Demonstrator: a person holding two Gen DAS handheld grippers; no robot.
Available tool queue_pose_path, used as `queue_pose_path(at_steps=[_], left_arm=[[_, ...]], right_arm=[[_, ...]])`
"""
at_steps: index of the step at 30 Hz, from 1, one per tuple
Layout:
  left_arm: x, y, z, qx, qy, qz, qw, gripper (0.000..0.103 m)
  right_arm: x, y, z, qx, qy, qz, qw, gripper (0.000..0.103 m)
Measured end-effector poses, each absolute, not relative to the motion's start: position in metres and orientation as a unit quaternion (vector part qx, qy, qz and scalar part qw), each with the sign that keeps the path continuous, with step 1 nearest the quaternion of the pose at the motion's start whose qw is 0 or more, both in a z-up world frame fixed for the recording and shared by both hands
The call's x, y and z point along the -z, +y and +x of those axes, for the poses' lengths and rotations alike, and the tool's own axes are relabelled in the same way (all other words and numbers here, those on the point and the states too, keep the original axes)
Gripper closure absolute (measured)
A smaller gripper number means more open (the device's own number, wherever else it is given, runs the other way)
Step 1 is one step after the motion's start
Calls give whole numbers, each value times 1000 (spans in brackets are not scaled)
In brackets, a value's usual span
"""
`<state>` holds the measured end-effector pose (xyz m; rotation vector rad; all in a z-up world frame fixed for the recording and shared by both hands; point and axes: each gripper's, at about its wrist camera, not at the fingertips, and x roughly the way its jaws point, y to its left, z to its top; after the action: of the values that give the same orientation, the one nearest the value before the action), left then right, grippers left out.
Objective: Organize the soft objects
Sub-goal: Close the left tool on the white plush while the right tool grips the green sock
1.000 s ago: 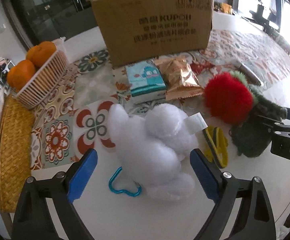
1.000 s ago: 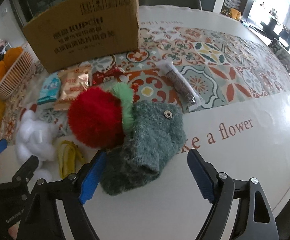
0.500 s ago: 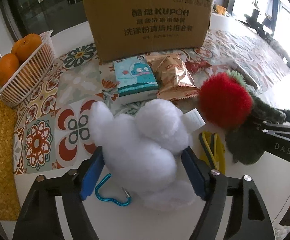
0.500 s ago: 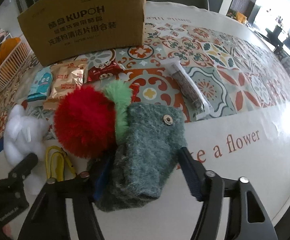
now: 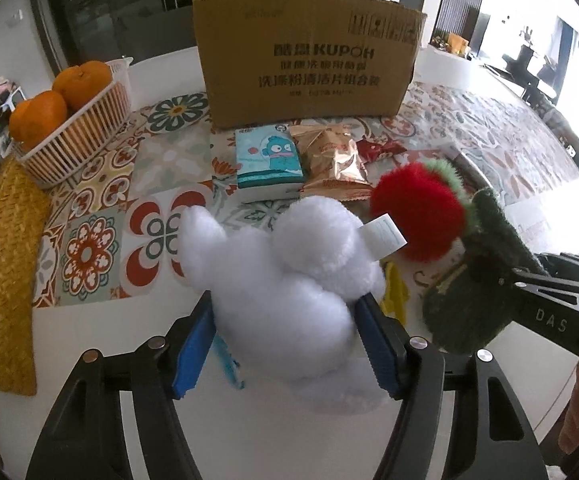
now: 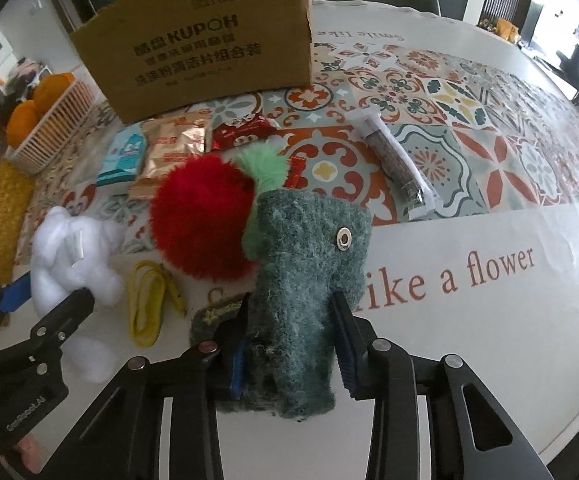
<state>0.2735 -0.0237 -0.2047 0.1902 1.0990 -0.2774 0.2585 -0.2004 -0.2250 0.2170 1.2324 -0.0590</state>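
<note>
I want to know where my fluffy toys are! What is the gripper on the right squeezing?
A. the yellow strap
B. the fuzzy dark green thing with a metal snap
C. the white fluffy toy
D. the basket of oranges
B: the right gripper has its blue pads pressed into both sides of the fuzzy dark green thing.
</note>
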Motion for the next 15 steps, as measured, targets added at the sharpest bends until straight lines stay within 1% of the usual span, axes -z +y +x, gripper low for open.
queue_pose_path(at_steps=[7, 15], left_arm=[[182, -31, 265, 122, 505, 86, 850, 35], [151, -38, 258, 125, 482, 70, 865, 35]], right_arm=[[206, -203, 249, 12, 566, 109, 817, 67], [167, -209, 240, 5, 529, 106, 842, 67]])
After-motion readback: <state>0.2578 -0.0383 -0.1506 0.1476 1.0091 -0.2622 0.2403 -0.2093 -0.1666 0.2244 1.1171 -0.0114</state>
